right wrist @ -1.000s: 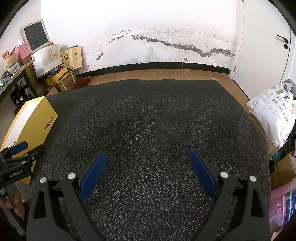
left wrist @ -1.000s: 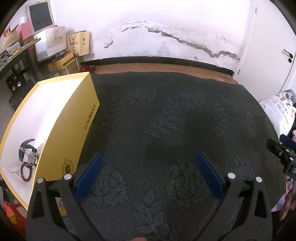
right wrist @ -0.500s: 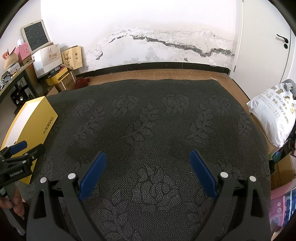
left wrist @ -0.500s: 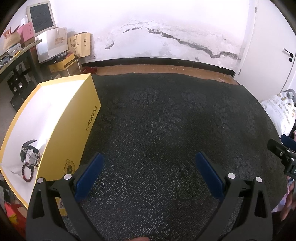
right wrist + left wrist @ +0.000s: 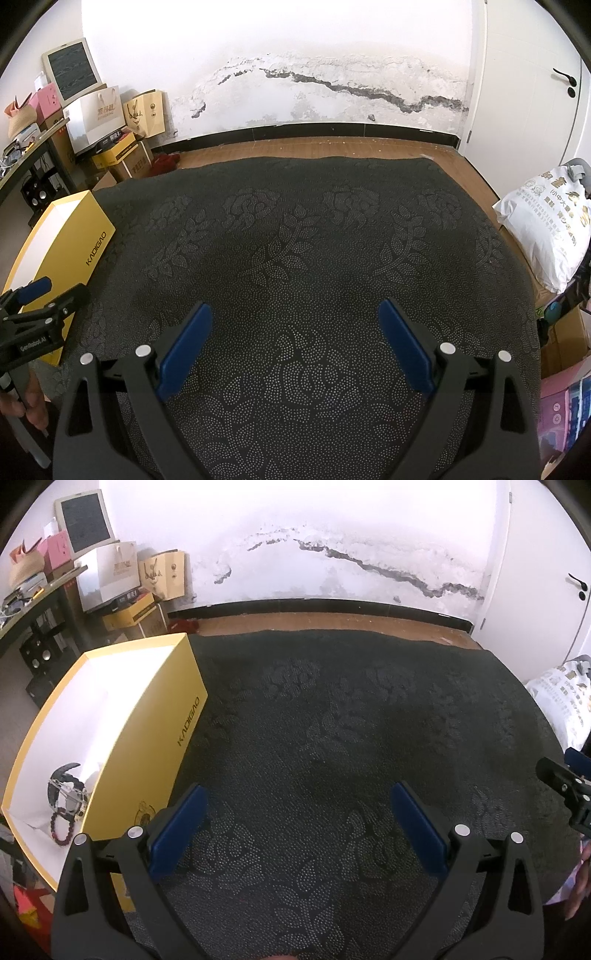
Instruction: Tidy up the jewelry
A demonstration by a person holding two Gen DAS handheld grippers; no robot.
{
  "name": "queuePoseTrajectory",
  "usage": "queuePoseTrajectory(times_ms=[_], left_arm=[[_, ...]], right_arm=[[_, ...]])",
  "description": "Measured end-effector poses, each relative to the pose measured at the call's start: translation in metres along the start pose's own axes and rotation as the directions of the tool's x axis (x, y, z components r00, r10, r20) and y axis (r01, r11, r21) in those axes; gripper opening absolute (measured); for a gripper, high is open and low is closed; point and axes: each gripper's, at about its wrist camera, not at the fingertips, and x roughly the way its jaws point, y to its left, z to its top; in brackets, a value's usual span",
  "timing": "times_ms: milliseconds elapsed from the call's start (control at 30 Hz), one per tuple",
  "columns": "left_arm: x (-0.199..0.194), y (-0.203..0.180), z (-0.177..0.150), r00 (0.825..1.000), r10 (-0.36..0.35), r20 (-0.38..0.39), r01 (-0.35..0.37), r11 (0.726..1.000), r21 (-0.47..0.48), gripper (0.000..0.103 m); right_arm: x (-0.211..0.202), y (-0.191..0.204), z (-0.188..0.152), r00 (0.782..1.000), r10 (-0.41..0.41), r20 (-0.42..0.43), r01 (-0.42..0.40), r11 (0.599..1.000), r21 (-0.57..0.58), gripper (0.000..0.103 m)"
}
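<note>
A yellow box [image 5: 147,738] with a white inside stands open at the left of the dark patterned cloth [image 5: 332,738]. In its near corner lie a black watch [image 5: 64,790] and a dark red bead bracelet [image 5: 61,829]. My left gripper [image 5: 295,812] is open and empty, low over the cloth just right of the box. My right gripper [image 5: 295,332] is open and empty over the cloth's middle. The box also shows in the right wrist view [image 5: 66,243], with the left gripper [image 5: 37,314] in front of it. The right gripper's tip shows in the left wrist view [image 5: 565,786].
The cloth covers a table that ends near a wooden floor [image 5: 314,147] and a cracked white wall. Boxes and bags [image 5: 110,125] are stacked at the far left. A white printed sack [image 5: 546,221] lies off the table's right edge.
The left gripper has drifted slightly, so the yellow box sits a little further right and lower in its view. The right gripper has barely moved. Both stay open.
</note>
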Motion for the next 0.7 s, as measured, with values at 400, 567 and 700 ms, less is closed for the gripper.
queuePoseTrajectory(times_ms=[400,567,700], left_arm=[[-0.0009,0.0057,0.0009,0.998,-0.055,0.003,0.055,0.998,-0.028,0.097],[-0.0081,0.0056,0.0023,0.997,-0.05,0.054,0.051,0.999,-0.015,0.097],[-0.0065,0.004,0.0026,0.998,-0.048,0.048,0.049,0.999,-0.012,0.097]], right_arm=[[0.0003,-0.0002,0.0002,1.0,-0.001,-0.001,0.001,1.0,0.002,0.089],[0.0014,-0.0006,-0.0004,1.0,-0.001,-0.001,0.001,1.0,0.002,0.089],[0.0018,-0.001,-0.0002,1.0,-0.001,-0.001,0.001,1.0,0.002,0.089]])
